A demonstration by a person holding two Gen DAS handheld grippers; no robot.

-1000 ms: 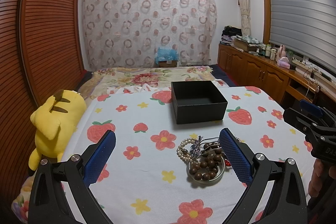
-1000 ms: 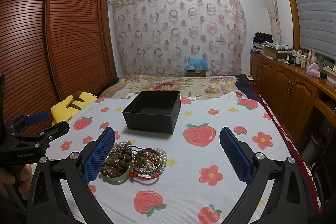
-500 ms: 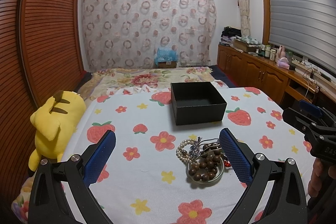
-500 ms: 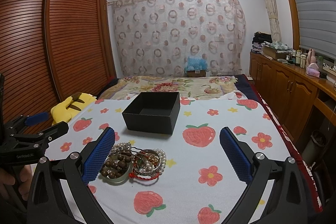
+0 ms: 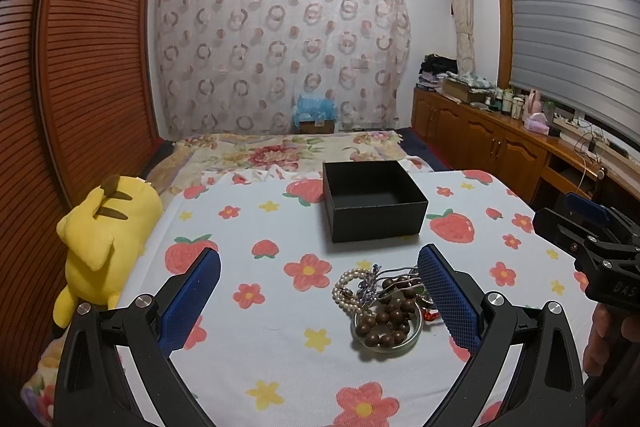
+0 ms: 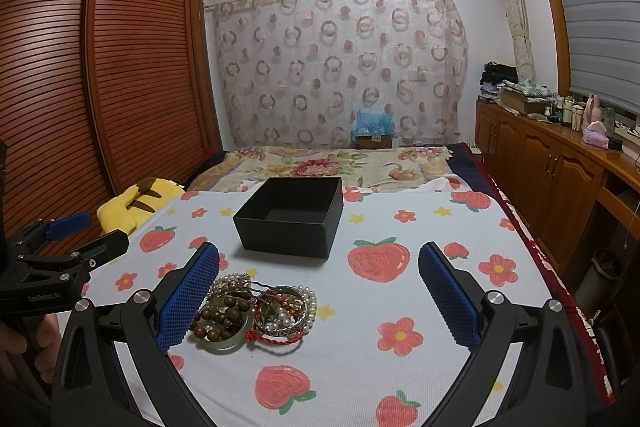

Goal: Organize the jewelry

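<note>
A pile of jewelry (image 5: 384, 301) lies on the strawberry-print sheet (image 5: 280, 307): brown wooden beads, a pearl bracelet, silver bangles and a red cord. It also shows in the right wrist view (image 6: 256, 311). An open, empty black box (image 5: 372, 199) stands just beyond it, seen also in the right wrist view (image 6: 292, 217). My left gripper (image 5: 318, 301) is open and empty, its right finger beside the pile. My right gripper (image 6: 318, 301) is open and empty, its left finger beside the pile.
A yellow plush toy (image 5: 100, 231) lies at the bed's left edge by the slatted wardrobe (image 5: 80, 67). Wooden cabinets (image 6: 552, 179) with bottles run along the right wall. A floral blanket (image 5: 280, 151) covers the far end of the bed.
</note>
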